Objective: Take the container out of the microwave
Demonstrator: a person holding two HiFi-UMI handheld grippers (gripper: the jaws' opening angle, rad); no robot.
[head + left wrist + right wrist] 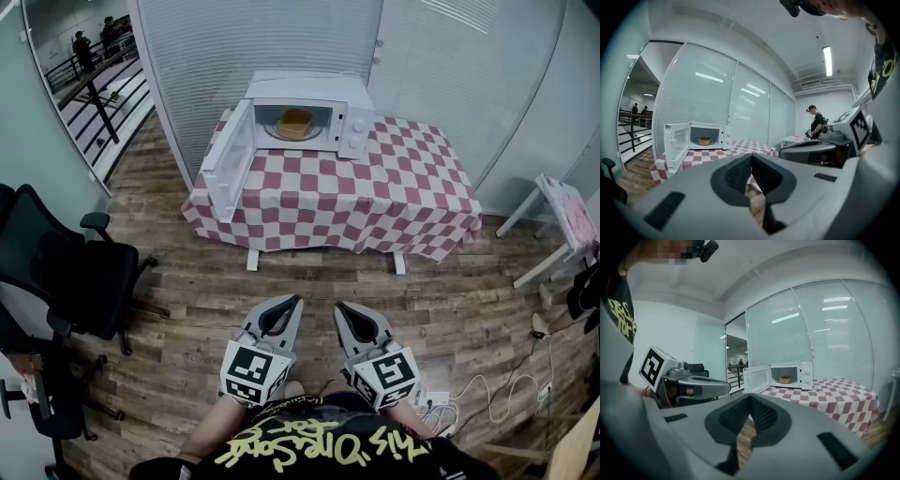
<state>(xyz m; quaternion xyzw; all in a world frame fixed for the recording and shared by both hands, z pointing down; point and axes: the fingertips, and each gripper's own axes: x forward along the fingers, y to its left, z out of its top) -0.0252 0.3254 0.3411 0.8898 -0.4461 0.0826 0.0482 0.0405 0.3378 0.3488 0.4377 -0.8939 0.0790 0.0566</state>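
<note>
A white microwave [309, 112] stands at the back left of a table with a red-and-white checked cloth [375, 192]. Its door [228, 159] hangs open to the left. Inside sits a yellow container [294, 123], also seen in the left gripper view [705, 140] and the right gripper view [786, 379]. My left gripper [293, 300] and right gripper [340, 307] are side by side over the wooden floor, well short of the table. Both are shut with nothing between the jaws.
A black office chair [66, 272] stands at the left. A white side table [562, 220] is at the right, with cables [487, 389] on the floor near it. A person [816, 123] stands far off in the left gripper view. Blinds and glass walls back the table.
</note>
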